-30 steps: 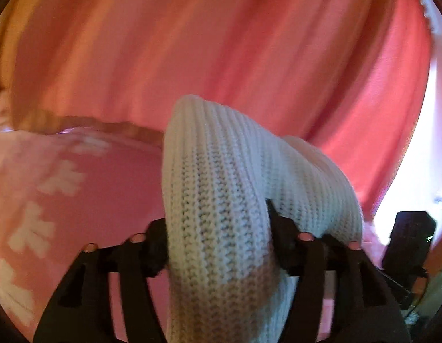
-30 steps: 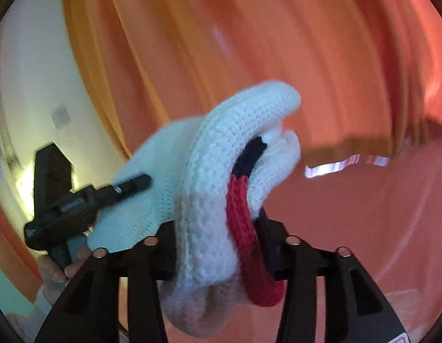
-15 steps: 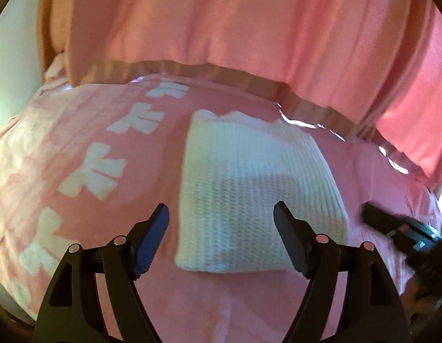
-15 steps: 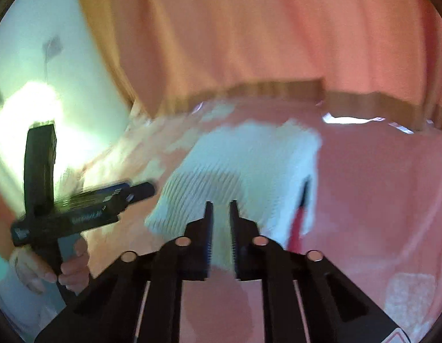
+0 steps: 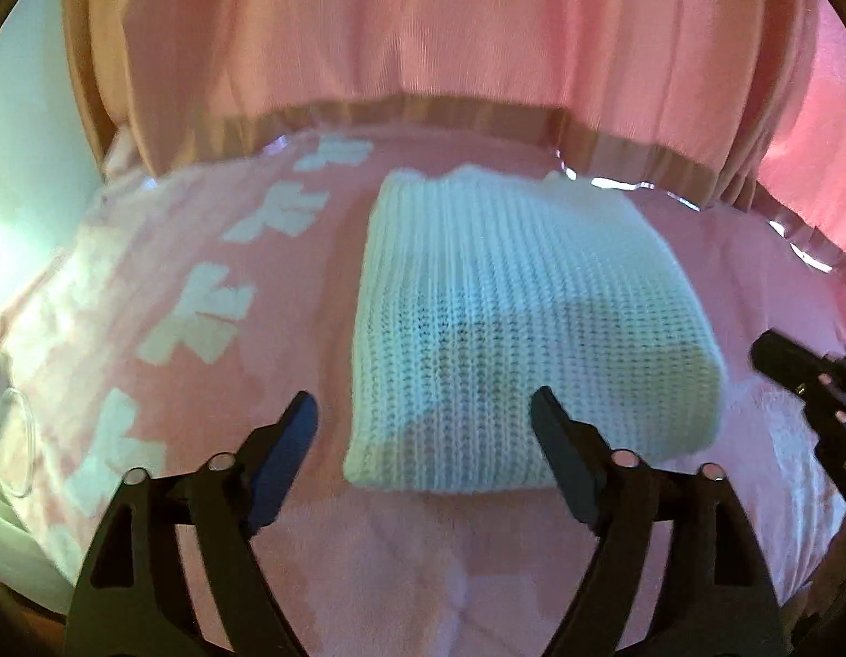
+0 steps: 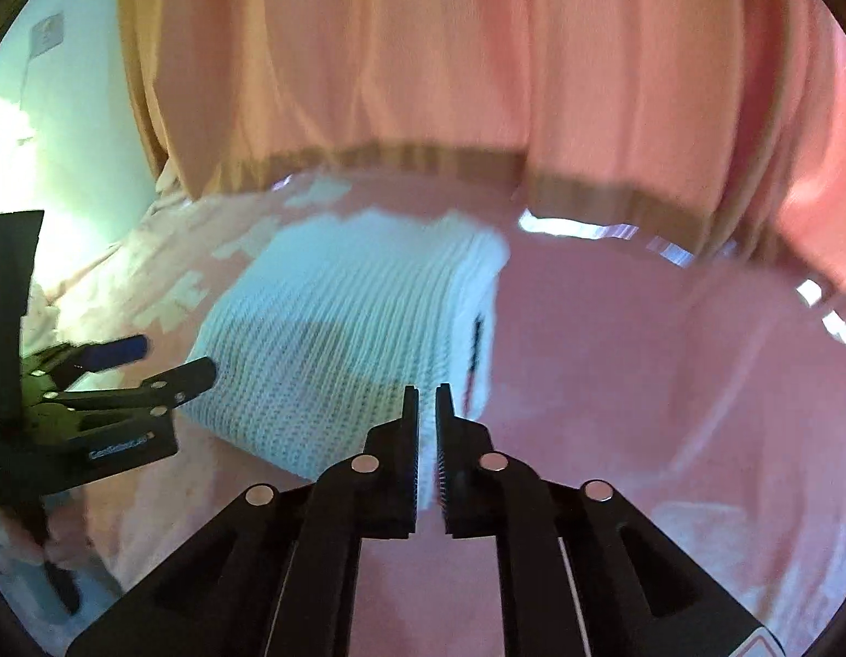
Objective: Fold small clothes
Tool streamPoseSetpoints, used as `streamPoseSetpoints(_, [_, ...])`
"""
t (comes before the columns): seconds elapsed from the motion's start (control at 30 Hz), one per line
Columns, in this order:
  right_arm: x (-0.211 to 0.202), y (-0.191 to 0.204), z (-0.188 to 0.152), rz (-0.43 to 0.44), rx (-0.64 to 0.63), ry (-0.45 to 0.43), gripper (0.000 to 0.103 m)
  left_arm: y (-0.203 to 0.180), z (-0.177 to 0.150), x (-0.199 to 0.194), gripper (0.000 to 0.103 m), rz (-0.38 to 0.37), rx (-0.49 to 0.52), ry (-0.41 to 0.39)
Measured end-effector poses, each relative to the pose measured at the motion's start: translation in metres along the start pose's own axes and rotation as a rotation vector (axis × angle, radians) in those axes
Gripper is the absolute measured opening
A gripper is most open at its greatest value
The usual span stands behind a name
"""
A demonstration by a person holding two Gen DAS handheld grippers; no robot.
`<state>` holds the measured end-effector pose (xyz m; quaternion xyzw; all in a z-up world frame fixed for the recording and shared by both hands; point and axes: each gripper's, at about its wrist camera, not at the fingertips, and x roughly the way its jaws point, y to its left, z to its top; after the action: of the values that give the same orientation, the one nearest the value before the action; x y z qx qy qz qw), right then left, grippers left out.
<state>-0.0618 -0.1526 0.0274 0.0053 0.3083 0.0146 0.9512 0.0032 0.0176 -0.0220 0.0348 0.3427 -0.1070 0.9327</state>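
Observation:
A white knitted garment (image 5: 510, 317) lies folded into a flat rectangle on a pink bedspread (image 5: 401, 558). My left gripper (image 5: 425, 410) is open and empty, just in front of the garment's near edge. In the right wrist view the same garment (image 6: 340, 339) lies ahead and to the left, with a thin red and dark edge (image 6: 473, 350) showing at its right side. My right gripper (image 6: 427, 399) is shut and empty, close to the garment's near right corner. The left gripper (image 6: 165, 361) also shows there, at the garment's left.
The bedspread has white patterned patches (image 5: 203, 317) to the left of the garment. Pink curtains (image 5: 423, 27) hang right behind the bed. A pale wall (image 6: 50, 109) stands at the far left. The right gripper's tip (image 5: 795, 367) shows at the right edge.
Both grippers held the garment up a second ago. They have let it go; it now lies folded on the bed. The left gripper has opened and the right has shut empty.

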Motion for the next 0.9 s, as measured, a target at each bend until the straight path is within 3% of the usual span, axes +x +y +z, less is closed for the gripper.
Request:
streamPoseSetpoints(0.07, [-0.014, 0.002, -0.012, -0.057, 0.017, -0.032, 0.019, -0.007, -0.005, -0.016, 0.086, 0.045, 0.035, -0.048])
streamPoseSetpoints(0.13, [-0.017, 0.001, -0.026, -0.058, 0.061, -0.022, 0.040, -0.013, -0.012, -0.028, 0.089, 0.082, 0.062, -0.090])
streamPoseSetpoints(0.27, [-0.016, -0.002, -0.047, -0.099, 0.083, 0.009, 0.046, -0.018, -0.028, -0.037, 0.089, 0.131, 0.065, -0.129])
streamPoseSetpoints(0.33, [-0.013, -0.003, -0.056, -0.129, 0.099, 0.004, 0.054, -0.021, -0.038, -0.034, 0.089, 0.145, 0.075, -0.129])
streamPoseSetpoints(0.5, [-0.016, -0.007, -0.077, -0.130, 0.127, 0.041, 0.055, -0.026, -0.059, -0.024, 0.089, 0.143, 0.072, -0.086])
streamPoseSetpoints(0.9, [-0.011, -0.007, -0.096, -0.166, 0.122, 0.070, 0.058, -0.024, -0.070, -0.021, 0.089, 0.131, 0.026, -0.086])
